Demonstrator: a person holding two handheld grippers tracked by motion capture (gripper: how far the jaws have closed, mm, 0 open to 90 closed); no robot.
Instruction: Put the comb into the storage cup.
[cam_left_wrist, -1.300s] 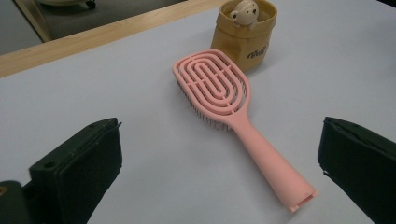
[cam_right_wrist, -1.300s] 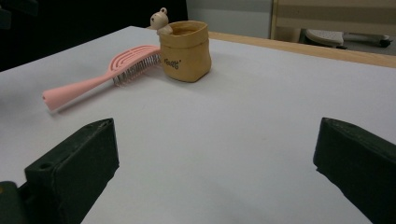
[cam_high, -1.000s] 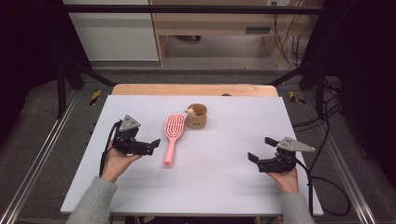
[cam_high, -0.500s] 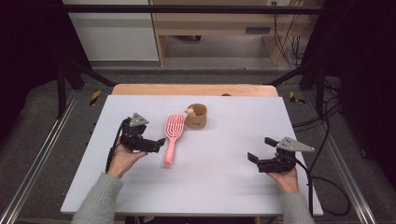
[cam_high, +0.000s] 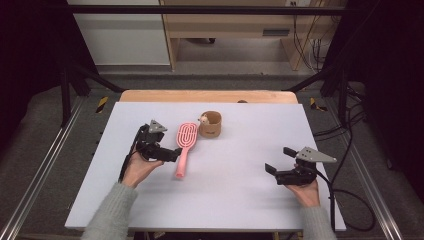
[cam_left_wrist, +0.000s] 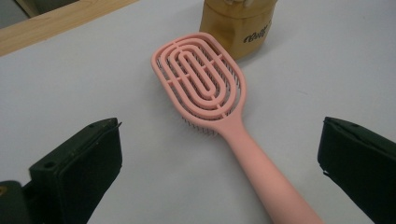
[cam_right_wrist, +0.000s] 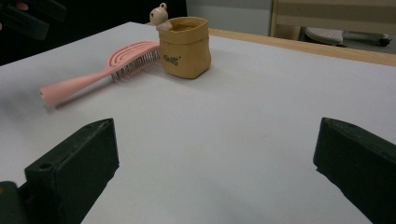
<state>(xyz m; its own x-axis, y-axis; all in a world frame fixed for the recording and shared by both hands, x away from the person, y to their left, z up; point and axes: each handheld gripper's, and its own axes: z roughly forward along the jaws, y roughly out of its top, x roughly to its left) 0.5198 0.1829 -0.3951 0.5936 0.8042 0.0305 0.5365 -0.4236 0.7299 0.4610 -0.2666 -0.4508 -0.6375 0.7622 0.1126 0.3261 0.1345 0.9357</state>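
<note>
The tabletop (cam_high: 230, 200) is being used to carry a pink hairbrush (cam_high: 184, 148), which is lying flat, its head just beside a tan pouch (cam_high: 210, 125). The left gripper (cam_high: 172, 154) is being held wide apart beside the hairbrush's handle, while the right gripper (cam_high: 279, 161) is being held apart well away from it.

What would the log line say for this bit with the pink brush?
left tool: open, handle between jaws | pink brush: flat on table, bristles down | tan pot: beside brush head | right tool: open, apart
</note>
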